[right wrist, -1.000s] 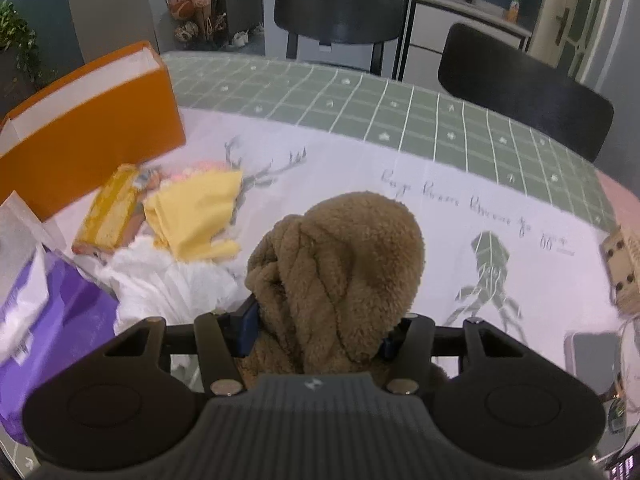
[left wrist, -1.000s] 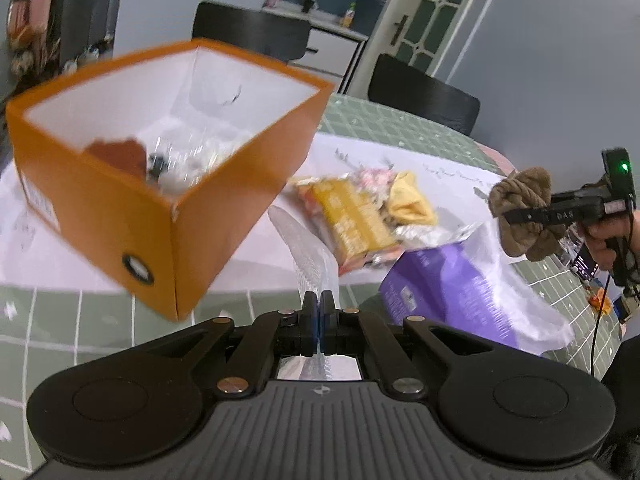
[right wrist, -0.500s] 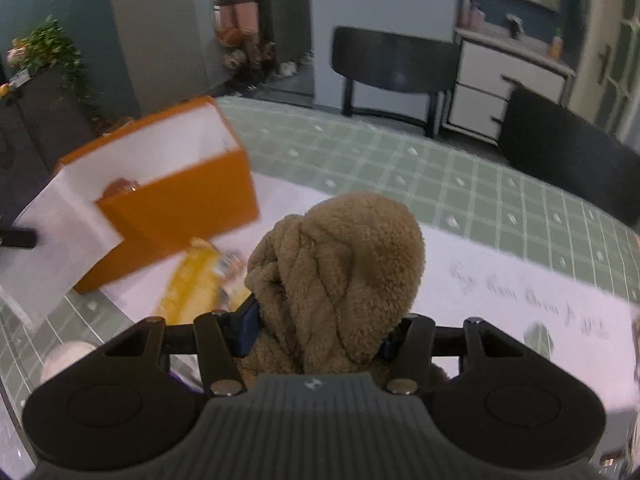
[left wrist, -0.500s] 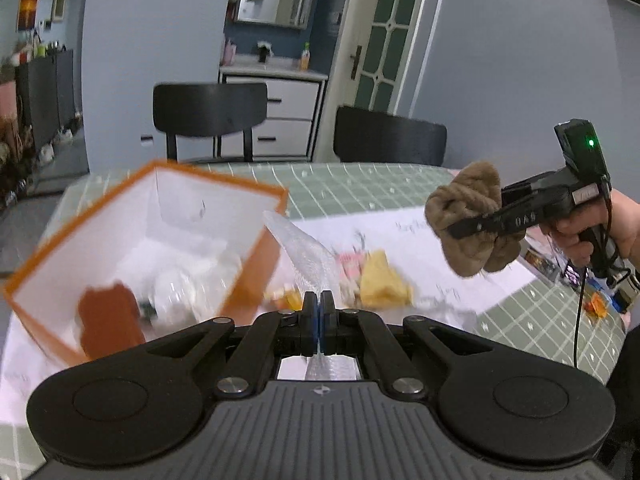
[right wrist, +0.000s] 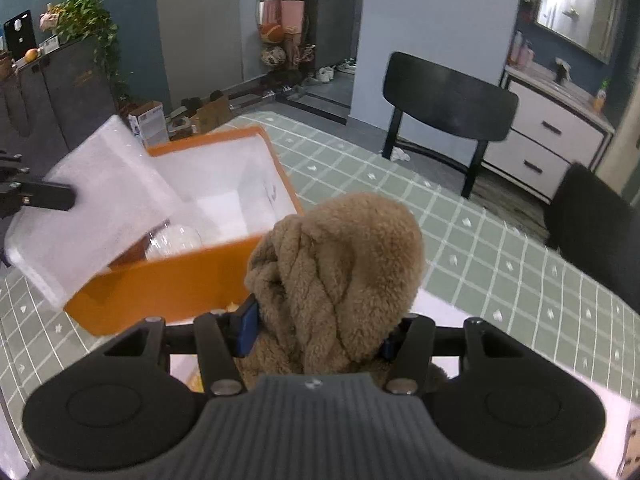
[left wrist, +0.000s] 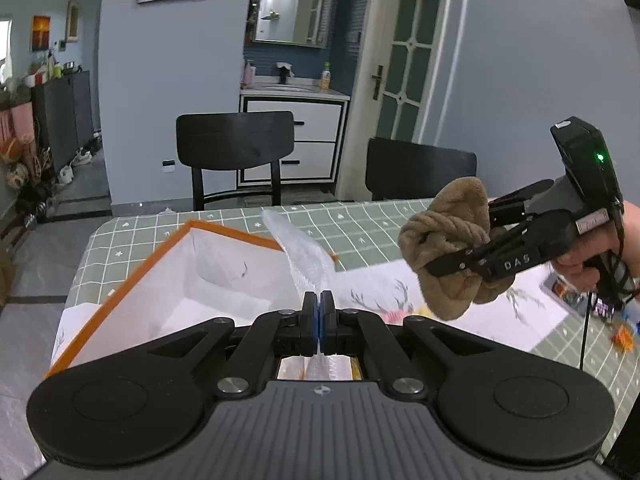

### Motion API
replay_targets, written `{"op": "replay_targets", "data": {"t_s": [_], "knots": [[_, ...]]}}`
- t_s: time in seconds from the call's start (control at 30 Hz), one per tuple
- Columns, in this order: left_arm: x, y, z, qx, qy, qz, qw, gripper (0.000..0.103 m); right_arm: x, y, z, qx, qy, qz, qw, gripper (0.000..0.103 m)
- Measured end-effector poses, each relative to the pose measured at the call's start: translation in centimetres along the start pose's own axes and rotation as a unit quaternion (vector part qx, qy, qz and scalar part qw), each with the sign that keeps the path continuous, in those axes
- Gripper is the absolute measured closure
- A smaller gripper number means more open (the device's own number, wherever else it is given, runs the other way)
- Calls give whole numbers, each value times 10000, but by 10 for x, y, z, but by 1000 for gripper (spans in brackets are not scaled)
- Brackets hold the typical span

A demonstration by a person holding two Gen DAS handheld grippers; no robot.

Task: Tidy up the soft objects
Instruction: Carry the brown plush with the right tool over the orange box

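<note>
L wrist view: left gripper (left wrist: pixel 319 312) is clamped tight on a clear bubble-wrap sheet (left wrist: pixel 304 256) above the orange box (left wrist: pixel 120 280).
R wrist view: right gripper (right wrist: pixel 320 332), about half open, is pressed onto a brown plush item (right wrist: pixel 340 264), held just beside the box, over the table (right wrist: pixel 460 240).

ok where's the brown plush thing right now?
The brown plush is clamped in the right tool, held in the air just right of the orange box; the left wrist view shows it at right, above the white cloth.
</note>
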State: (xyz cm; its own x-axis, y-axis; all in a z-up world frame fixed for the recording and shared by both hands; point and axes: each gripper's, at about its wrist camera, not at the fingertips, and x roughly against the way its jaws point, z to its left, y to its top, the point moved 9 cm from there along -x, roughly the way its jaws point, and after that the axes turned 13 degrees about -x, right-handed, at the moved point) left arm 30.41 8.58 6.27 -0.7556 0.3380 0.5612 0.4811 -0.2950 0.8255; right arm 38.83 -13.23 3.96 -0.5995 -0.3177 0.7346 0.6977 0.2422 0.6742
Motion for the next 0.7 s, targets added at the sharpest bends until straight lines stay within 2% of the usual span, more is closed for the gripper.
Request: {"op": "replay_targets", "data": {"t_s": [0.43,0.7], "knots": [[-19,25,42,-14,267,27,9996,102,-14,72,74,105,494,-47,9987,48],[-38,24,77,55,389,227,9990,103,-56,98,106,24,492,147,9987,48]]}}
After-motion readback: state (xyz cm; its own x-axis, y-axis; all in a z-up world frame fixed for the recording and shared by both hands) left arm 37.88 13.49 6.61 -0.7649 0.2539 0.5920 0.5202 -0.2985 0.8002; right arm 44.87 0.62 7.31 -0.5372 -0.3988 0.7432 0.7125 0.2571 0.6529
